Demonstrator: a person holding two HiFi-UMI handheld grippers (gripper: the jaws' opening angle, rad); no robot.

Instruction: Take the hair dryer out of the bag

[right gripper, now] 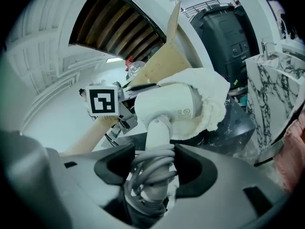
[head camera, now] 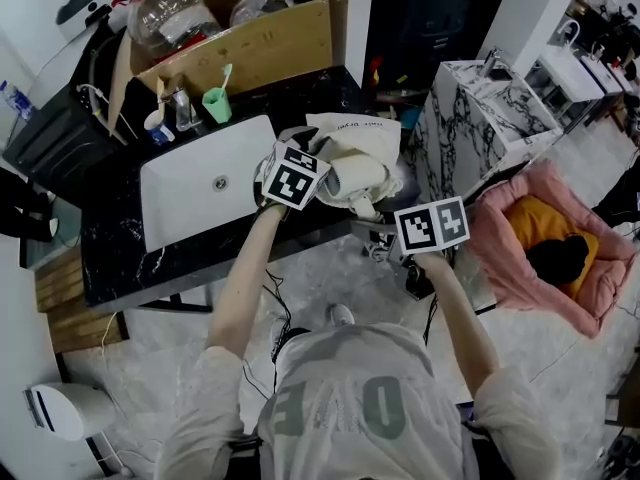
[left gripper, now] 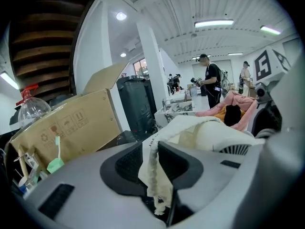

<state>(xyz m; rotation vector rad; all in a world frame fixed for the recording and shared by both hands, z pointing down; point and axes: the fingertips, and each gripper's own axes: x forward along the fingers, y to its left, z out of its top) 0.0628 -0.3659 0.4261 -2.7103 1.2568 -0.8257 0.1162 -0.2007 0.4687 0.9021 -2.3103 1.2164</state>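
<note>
2 hand-held grippers, 1 hair dryer and 1 cream cloth bag, all raised over the near edge of a black surface.

Head view.
- Left hand-held gripper (head camera: 315, 173): marker cube uppermost, at the bag's left side.
- Right hand-held gripper (head camera: 385, 226): at the hair dryer's handle end.
- Hair dryer (head camera: 358, 176): white, between the 2 hand-held grippers, barrel partly wrapped in the bag (head camera: 362, 133).
- Surface (head camera: 120, 258): dark marble, below and beyond the left hand-held gripper.
- White sink (head camera: 205, 183): just left of the left hand-held gripper.
- Green cup (head camera: 217, 103): beyond the left hand-held gripper, past the sink.
- Cardboard box (head camera: 250, 43): open, well beyond both hand-held grippers.
- Pink bed (head camera: 560, 238): on the floor, right of the right hand-held gripper.

Left gripper view.
- Jaws a little apart. The bag's corded hem hangs between the pads, with no clear pinch on it.
- Hair dryer body, grille showing, just right of the jaws with bag cloth draped over it.
- Cardboard box beyond the jaws, to their left.

Right gripper view.
- Jaws pressed together on the hair dryer's handle. The pads bear on the grey cord (right gripper: 152, 168) coiled round it.
- Barrel directly above the jaws: its right end sits inside the bag cloth, the rest is bare.
- Left hand-held gripper's cube left of the barrel.
</note>
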